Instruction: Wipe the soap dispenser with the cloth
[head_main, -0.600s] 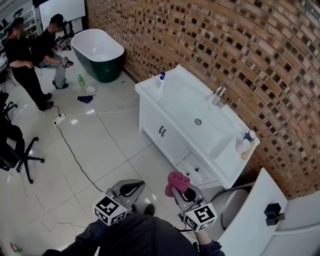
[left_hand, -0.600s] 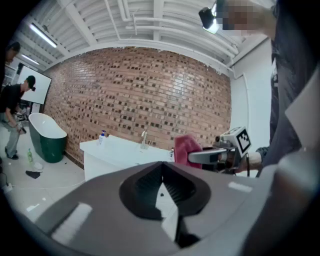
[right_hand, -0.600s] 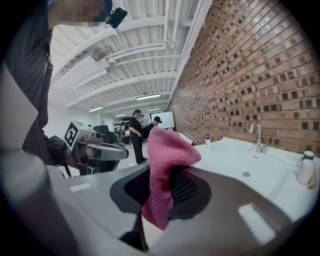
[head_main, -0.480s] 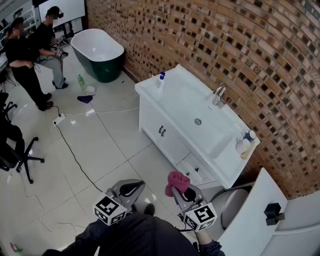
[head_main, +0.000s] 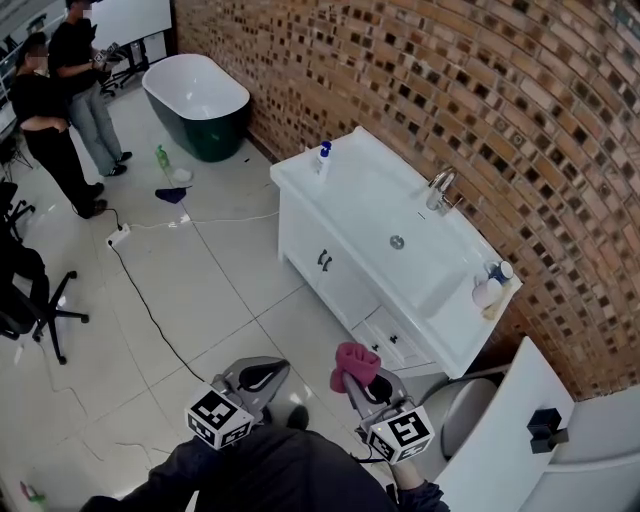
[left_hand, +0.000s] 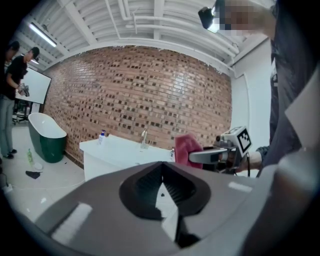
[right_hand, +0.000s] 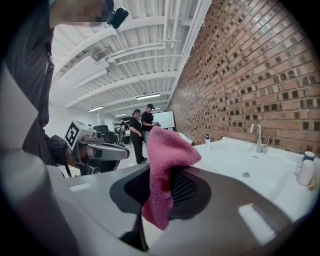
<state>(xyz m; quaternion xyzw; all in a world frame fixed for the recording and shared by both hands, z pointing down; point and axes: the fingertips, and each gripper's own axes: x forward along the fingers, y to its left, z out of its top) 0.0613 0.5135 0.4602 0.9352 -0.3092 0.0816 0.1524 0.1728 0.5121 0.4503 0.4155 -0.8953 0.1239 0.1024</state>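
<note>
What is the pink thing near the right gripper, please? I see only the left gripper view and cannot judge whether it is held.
Observer: It is a pink cloth. The right gripper view shows the right gripper shut on it, with one end hanging below the jaws.
Operator: Does anything stand at the counter's end that the cloth hides from me?
Observer: Yes. The head view shows small white bottles there, at the corner to the right of the basin.
</note>
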